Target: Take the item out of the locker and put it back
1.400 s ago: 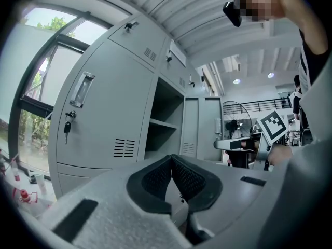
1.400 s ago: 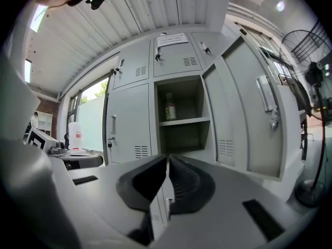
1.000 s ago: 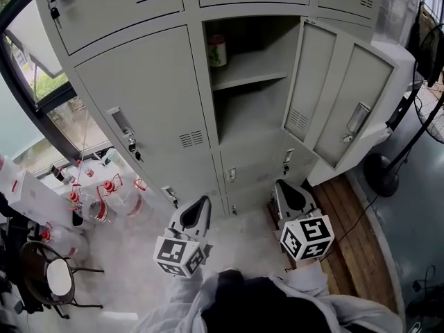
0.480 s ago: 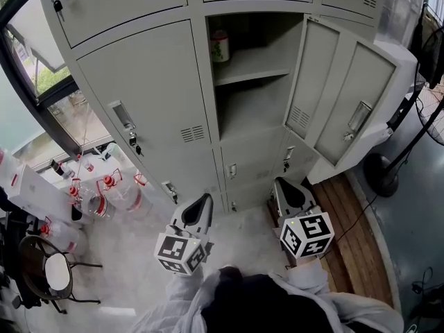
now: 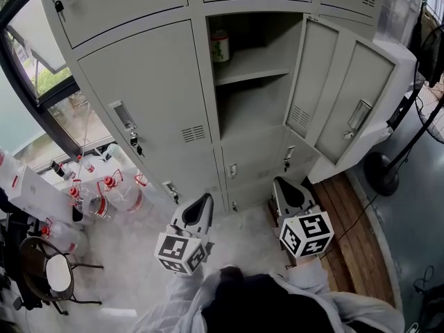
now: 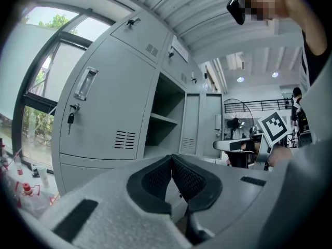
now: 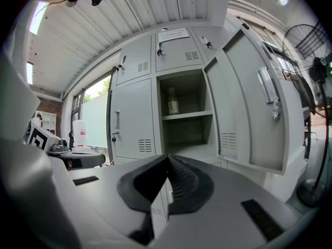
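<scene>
Barely shifts since a second ago. Holds left gripper and right gripper low before open grey metal locker, jaws closed tight, empty, pre-reach; small red-labelled jar sitting on upper shelf.

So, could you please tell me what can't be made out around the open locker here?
Bottle on the upper shelf: label print too small in the head and right gripper views; in the left gripper view the compartment's side wall hides it.
Contents of the closed lockers: hidden behind their doors in every view.
Fan: cut off by the head view's right edge.
</scene>
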Motion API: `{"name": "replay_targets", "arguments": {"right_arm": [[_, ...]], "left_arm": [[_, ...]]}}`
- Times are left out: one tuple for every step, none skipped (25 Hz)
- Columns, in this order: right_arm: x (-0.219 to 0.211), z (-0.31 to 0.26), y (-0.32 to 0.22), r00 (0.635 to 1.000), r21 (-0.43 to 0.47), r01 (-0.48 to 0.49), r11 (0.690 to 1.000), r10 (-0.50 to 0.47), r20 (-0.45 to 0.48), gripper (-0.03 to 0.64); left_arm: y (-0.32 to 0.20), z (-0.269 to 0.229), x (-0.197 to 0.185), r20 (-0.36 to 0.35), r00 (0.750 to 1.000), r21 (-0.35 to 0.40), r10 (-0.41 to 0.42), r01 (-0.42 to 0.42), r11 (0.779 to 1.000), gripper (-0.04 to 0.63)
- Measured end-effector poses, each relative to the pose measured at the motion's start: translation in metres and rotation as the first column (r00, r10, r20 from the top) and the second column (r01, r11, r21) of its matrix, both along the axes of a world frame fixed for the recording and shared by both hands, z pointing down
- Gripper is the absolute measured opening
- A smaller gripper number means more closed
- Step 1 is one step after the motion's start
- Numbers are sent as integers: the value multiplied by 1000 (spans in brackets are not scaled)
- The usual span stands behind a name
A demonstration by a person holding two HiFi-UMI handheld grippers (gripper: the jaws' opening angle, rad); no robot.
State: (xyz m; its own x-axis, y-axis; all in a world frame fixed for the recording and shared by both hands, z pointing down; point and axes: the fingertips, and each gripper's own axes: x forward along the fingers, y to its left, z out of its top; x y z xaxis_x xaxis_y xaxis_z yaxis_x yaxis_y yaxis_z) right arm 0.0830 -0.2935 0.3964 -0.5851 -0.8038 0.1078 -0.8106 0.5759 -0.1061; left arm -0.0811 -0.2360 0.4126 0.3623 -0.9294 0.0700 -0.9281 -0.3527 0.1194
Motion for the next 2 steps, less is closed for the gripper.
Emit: {"name": "replay_targets", "arguments": {"right_arm": [[0, 0, 0, 1000, -1, -2, 1000, 2, 1, -2], [0, 1, 1, 1000, -3, -3, 1000, 3, 1, -2]], "left_arm": [[0, 0, 0, 0, 1000, 0, 2, -2, 1000, 8], [0, 0, 0, 1, 1000, -1, 4, -4, 1000, 8]]}}
